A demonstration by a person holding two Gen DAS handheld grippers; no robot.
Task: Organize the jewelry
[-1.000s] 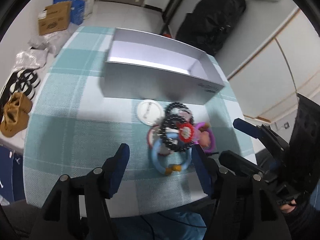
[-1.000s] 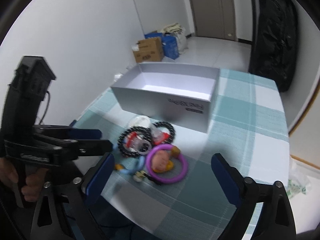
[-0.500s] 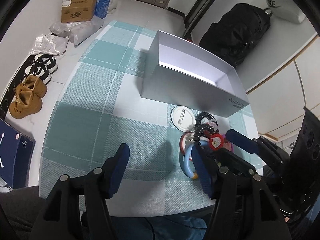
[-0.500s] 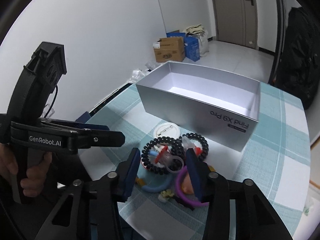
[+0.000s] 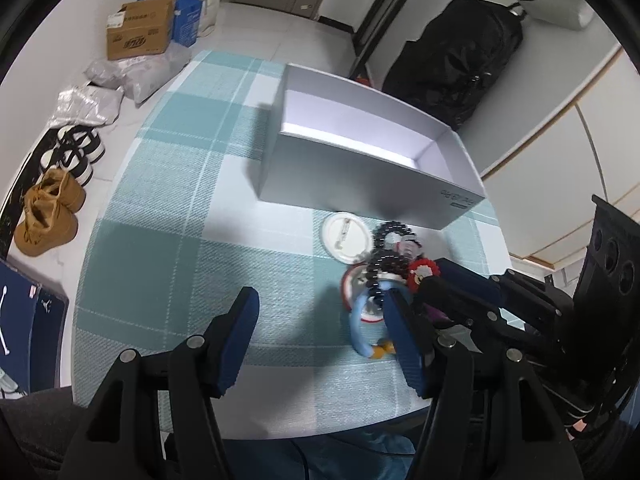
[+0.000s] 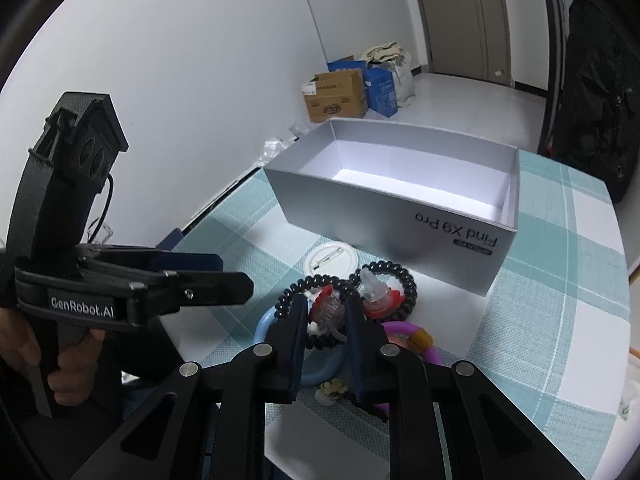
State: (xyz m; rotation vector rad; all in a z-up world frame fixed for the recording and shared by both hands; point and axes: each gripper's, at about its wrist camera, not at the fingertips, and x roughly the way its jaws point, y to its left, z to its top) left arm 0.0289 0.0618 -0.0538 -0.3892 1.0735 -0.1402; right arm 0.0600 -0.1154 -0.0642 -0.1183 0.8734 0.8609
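Observation:
A pile of jewelry lies on the checked tablecloth before an open grey box. It holds two black bead bracelets, a light blue ring, a purple ring and a white round badge. My right gripper has its jaws narrowed around a black bead bracelet with a red charm, at the pile. My left gripper is open over the cloth, left of the pile, empty.
The box is empty inside. Table edge runs close to both grippers. Cardboard boxes, bags and shoes lie on the floor to the left. A black bag stands behind the table.
My right gripper has moved down onto the pile and narrowed its jaws around the charm bracelet. My left gripper has drifted left, away from the pile, still open.

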